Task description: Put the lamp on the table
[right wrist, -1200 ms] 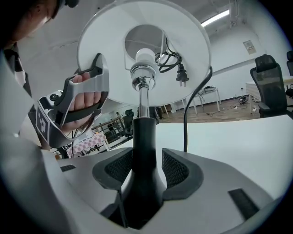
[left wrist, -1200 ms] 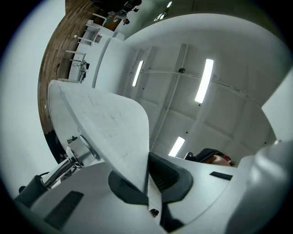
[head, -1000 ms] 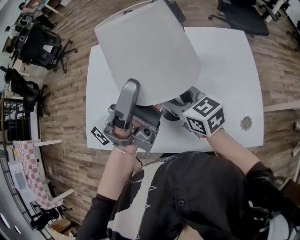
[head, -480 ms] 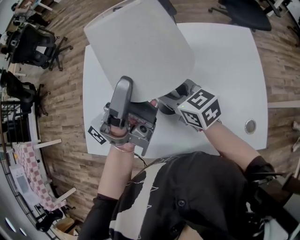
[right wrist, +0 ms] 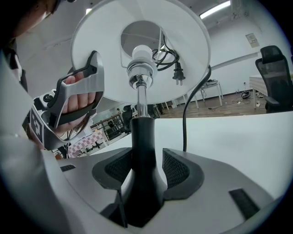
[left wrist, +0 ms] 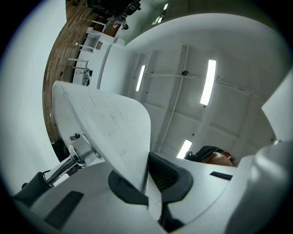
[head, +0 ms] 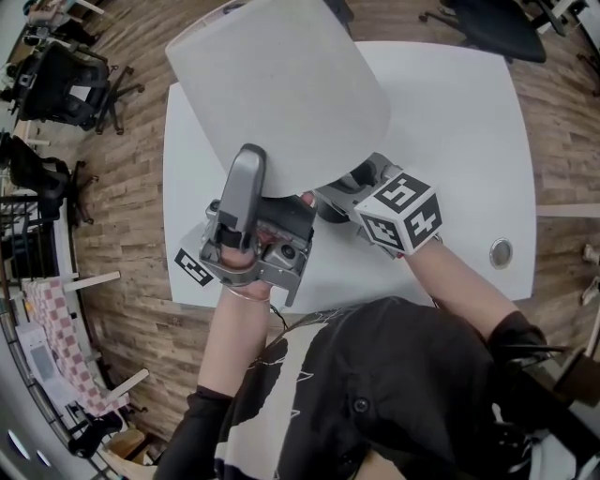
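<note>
A lamp with a big white shade (head: 281,94) tilts over the white table (head: 450,131). My left gripper (head: 292,204) is shut on the shade's lower rim (left wrist: 114,132), which runs thin between its pads (left wrist: 174,176). My right gripper (right wrist: 143,169) is shut on the lamp's black stem (right wrist: 142,141) just below the chrome tube (right wrist: 141,98); its marker cube (head: 398,214) shows in the head view. In the right gripper view I look up into the shade (right wrist: 183,55) at the bulb (right wrist: 141,57), the bundled plug (right wrist: 177,73) and the black cord (right wrist: 185,123). The lamp's foot is hidden.
A round cable grommet (head: 501,251) sits at the table's right front. Black office chairs (head: 66,80) stand left of the table on the wood floor, another (head: 487,28) behind it. A checkered cloth (head: 56,337) hangs at far left.
Both grippers and the lamp have shifted slightly left and lower toward the table, most of it early on. Both grips are unchanged.
</note>
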Demonstrator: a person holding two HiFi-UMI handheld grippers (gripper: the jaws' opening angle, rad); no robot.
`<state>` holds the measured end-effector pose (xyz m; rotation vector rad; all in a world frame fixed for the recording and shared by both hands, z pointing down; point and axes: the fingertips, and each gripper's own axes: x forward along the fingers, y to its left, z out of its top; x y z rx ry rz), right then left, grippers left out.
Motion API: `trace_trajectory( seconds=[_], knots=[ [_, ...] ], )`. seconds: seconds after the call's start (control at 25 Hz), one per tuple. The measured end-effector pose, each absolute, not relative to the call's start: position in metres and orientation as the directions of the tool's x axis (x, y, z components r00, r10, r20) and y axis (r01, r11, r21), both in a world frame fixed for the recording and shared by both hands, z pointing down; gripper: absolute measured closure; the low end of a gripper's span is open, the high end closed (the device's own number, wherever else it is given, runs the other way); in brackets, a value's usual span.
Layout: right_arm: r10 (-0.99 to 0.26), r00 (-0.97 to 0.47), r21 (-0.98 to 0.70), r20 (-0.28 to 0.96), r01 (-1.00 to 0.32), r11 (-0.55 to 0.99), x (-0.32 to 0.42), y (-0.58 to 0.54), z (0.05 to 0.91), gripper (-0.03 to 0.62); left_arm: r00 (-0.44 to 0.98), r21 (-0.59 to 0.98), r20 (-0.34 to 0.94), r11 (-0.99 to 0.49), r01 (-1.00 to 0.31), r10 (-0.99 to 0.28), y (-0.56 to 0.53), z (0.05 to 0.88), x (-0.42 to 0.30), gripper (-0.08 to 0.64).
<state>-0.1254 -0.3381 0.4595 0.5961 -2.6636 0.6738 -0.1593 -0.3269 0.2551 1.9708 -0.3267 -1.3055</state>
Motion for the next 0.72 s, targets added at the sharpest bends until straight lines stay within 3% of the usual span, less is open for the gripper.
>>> trace_trajectory(
  seconds=[0.72],
  knots=[
    [-0.321,-0.867,-0.382,0.381,-0.464,0.799,-0.1303,-0.34,0.4567,0.374,0.418,0.699,-0.672,-0.709,0.088,-0.611,-0.3239,0.2542,-0.1643,0.548]
  ],
)
